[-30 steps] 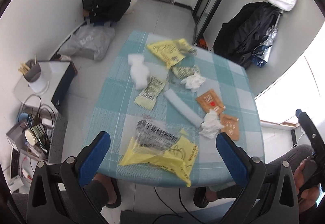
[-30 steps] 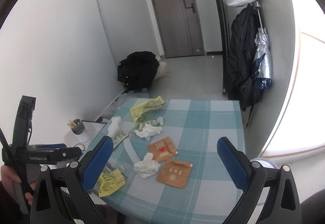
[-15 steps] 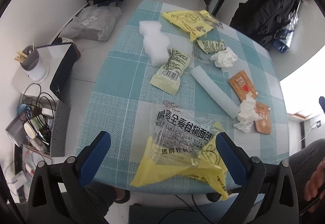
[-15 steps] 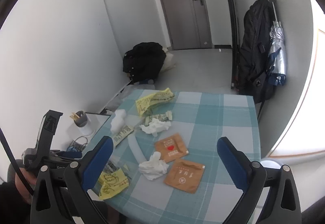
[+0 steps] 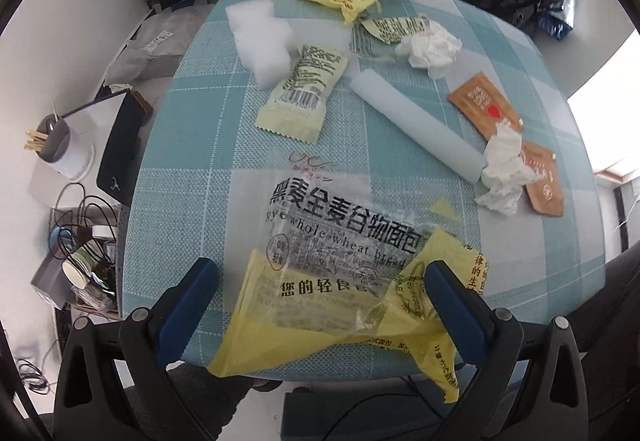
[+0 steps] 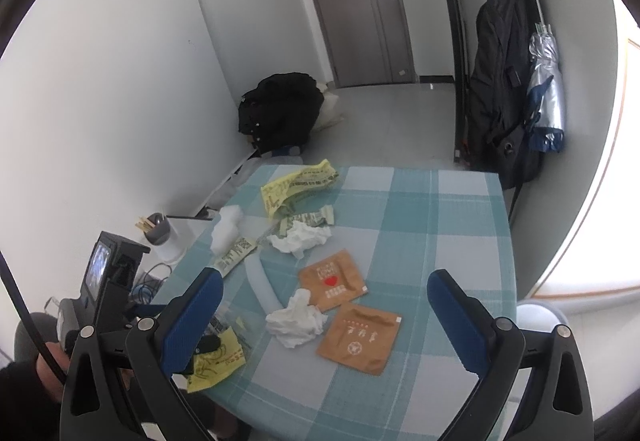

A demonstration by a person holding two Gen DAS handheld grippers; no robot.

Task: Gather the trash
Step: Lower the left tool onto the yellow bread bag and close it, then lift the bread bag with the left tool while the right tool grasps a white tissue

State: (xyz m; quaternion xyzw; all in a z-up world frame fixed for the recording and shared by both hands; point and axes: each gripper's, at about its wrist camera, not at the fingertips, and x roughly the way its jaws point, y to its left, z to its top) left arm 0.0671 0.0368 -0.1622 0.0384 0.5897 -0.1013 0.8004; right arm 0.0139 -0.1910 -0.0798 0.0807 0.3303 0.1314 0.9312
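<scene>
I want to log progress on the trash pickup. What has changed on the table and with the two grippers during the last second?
The left hand-held gripper has come down and forward to the near table edge; its open fingers now bracket the clear bread bag lying on the yellow bag. Nothing is gripped yet. The right hand-held gripper stayed open above the table, shifting only slightly. The tissues, brown packets and other trash did not move.

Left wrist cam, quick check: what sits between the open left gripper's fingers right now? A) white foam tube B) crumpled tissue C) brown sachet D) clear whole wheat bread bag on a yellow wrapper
D: the left gripper is open, and its fingers bracket the clear whole wheat bread bag lying over the yellow wrapper at the table's near edge.
</scene>
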